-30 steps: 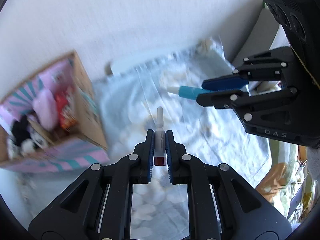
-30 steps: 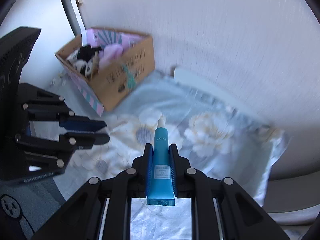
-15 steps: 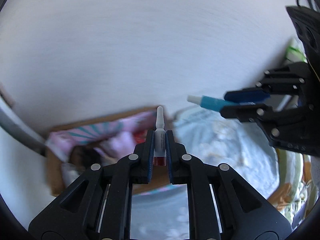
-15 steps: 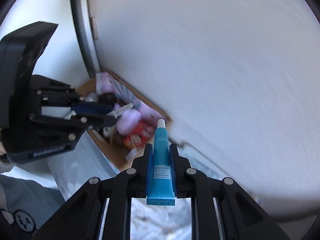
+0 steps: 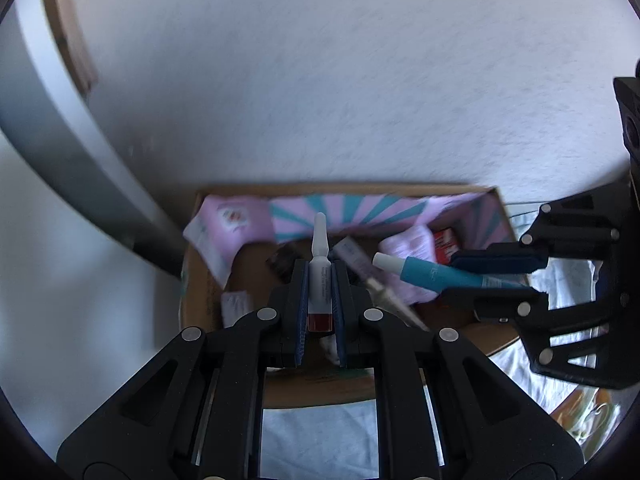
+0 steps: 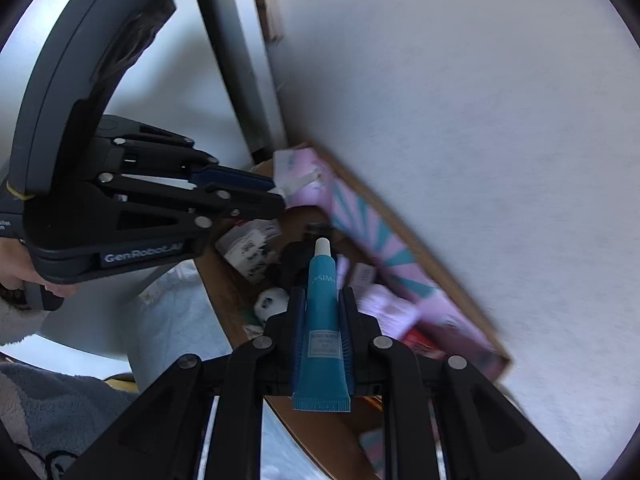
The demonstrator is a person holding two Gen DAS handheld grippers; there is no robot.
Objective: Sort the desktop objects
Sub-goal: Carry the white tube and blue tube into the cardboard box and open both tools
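My left gripper [image 5: 320, 268] is shut on a small white tube with a red end [image 5: 320, 240]. It hangs above the open cardboard box [image 5: 200, 300] lined in pink and teal. My right gripper [image 6: 322, 292] is shut on a blue tube with a white cap [image 6: 322, 320], also above the box [image 6: 224, 284]. In the left wrist view the right gripper [image 5: 450, 276] comes in from the right with the blue tube [image 5: 424, 274] over the box's right half. In the right wrist view the left gripper [image 6: 278, 194] reaches in from the left, the white tube's tip [image 6: 298, 182] sticking out.
The box stands against a white wall [image 5: 320, 80] and holds a pink pouch [image 5: 416, 244], a red packet [image 5: 444, 240], a black and white plush [image 6: 272, 300] and a gold-tipped stick [image 5: 380, 288]. A grey pole [image 5: 60, 140] rises at its left. Floral cloth [image 5: 320, 432] lies in front.
Both grippers have swung left from above the floral cloth to above the cardboard box, each still holding its tube. The box now fills the middle of both views.
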